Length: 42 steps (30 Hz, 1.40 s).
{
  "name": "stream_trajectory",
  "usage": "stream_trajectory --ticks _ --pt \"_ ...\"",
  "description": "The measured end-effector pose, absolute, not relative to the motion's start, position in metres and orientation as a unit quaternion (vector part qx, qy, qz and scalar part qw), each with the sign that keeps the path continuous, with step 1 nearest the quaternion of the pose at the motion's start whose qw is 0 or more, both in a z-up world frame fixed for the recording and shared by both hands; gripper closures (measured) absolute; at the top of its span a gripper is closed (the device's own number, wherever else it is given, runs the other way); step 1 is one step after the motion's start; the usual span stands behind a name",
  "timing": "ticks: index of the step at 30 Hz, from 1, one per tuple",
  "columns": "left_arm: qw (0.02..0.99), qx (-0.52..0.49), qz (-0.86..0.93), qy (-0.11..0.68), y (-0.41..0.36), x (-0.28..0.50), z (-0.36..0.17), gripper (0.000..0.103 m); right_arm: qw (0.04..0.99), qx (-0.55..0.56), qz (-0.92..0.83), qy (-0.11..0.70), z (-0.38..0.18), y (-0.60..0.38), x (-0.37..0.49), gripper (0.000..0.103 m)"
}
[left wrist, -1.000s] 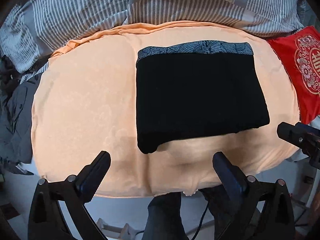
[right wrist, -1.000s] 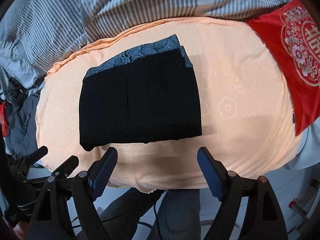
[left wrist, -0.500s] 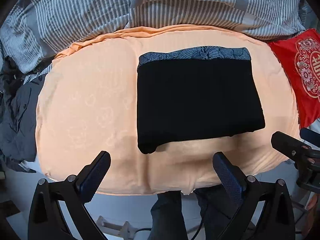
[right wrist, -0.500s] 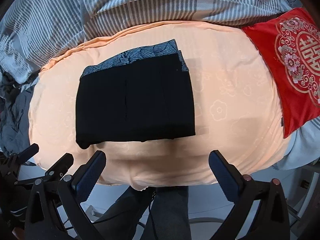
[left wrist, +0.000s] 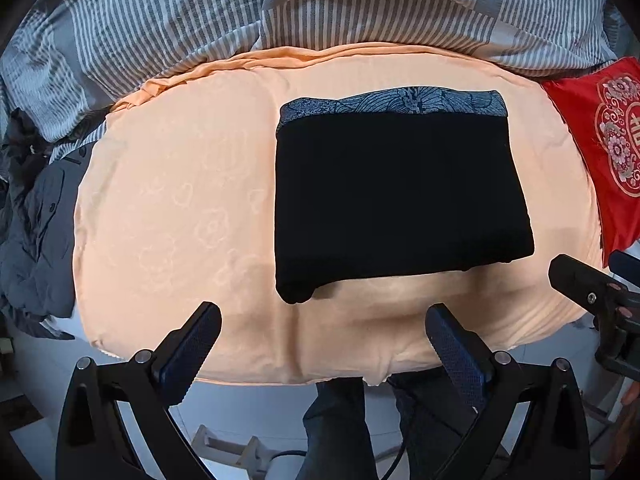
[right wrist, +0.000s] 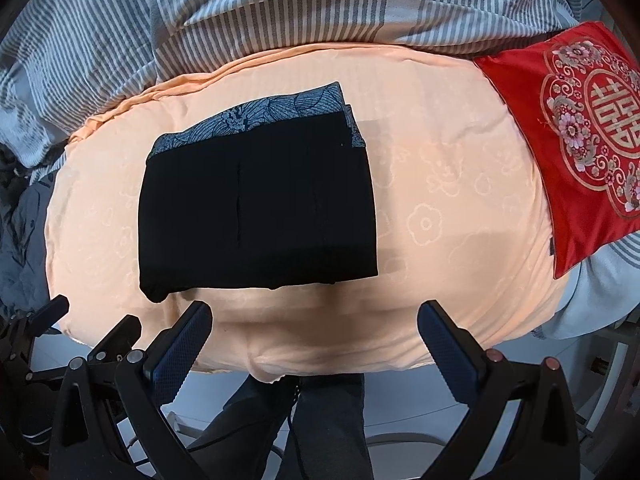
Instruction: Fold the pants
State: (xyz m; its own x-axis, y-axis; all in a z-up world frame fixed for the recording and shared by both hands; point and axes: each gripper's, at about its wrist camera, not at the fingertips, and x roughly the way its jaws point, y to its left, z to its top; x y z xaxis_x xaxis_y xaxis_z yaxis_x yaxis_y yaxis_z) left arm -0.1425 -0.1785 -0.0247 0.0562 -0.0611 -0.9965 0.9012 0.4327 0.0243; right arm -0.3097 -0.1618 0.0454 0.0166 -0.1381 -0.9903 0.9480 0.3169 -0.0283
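Observation:
The black pants lie folded into a flat rectangle on the peach sheet, with a blue-grey patterned waistband along the far edge. They also show in the right wrist view. My left gripper is open and empty, held back over the near edge of the bed, just short of the pants. My right gripper is open and empty, also back over the near edge. The right gripper's tips show at the right of the left wrist view.
A grey striped duvet lies along the far side. A red embroidered cushion sits at the right. Dark grey clothes are piled at the left edge. The person's legs and the floor are below the bed edge.
Both grippers have drawn back from the bed, so the pants look smaller and farther away. The right gripper's jaws have opened wider. The pants have not moved.

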Motion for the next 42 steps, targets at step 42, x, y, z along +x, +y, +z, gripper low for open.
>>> stream_trajectory --ticks 42 --pt "0.629 0.375 -0.378 0.565 -0.1789 -0.1476 -0.024 0.0 0.616 0.358 -0.445 0.543 0.0517 -0.1528 -0.3025 0.0"
